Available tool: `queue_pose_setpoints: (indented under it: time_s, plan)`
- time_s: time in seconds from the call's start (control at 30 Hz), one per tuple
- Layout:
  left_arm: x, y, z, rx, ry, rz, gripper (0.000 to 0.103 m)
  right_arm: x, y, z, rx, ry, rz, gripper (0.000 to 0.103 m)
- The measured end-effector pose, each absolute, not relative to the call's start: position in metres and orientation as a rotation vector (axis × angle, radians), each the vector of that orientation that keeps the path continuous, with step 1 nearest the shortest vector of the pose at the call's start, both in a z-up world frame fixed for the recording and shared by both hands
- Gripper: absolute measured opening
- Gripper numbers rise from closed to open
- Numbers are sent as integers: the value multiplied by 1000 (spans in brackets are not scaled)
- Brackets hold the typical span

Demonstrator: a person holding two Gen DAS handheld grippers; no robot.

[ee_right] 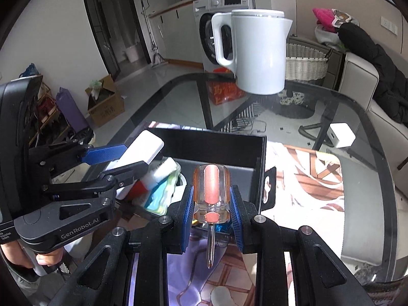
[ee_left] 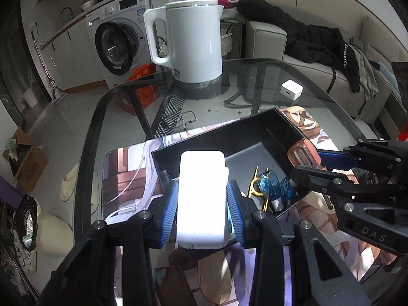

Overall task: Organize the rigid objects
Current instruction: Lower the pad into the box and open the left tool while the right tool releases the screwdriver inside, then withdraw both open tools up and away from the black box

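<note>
Glass is forming the surface (ee_left: 255, 76), with a printed mat and a black box (ee_left: 255, 137) lying on it. Over the box's near edge, the left gripper (ee_left: 201, 204) is pinching a white case (ee_left: 201, 191), while the right gripper (ee_right: 211, 204) is clamping a screwdriver (ee_right: 211, 191) by its handle. Both are crowding one box, so they are risking a knock, and a dropped case could be landing on the blue items (ee_left: 270, 186) inside.

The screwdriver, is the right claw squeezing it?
Touching. In the right wrist view, the right claw has its blue pads pressed against both sides of the screwdriver's orange handle, with no gap showing.
</note>
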State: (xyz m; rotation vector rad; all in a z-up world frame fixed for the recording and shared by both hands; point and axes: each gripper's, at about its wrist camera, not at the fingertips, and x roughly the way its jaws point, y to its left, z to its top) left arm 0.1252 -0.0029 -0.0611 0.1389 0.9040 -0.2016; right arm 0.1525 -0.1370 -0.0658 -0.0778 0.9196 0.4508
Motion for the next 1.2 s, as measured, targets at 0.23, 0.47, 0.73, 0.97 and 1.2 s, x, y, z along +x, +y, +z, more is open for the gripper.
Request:
queue_pose_setpoints:
  time_s: [0.23,0.47,0.73,0.97,1.2]
  plan:
    - [120,-5,-67,178,927,-217,38,158,-138,-84,-86,1008,451,27]
    - [114,-5,-63,183,919,-255,55,158,-140,-87,-73,1028,452,29]
    - [93,6,-40,123,789,-227,79,143,-140,-75,-92,981,461,40]
    - [59,10,-21,135,608,-156,81,122,-155,-52,-54,864,419,60]
    - [25,10,-8,152,436,-83,99,97,-182,-33,50,735,340,85]
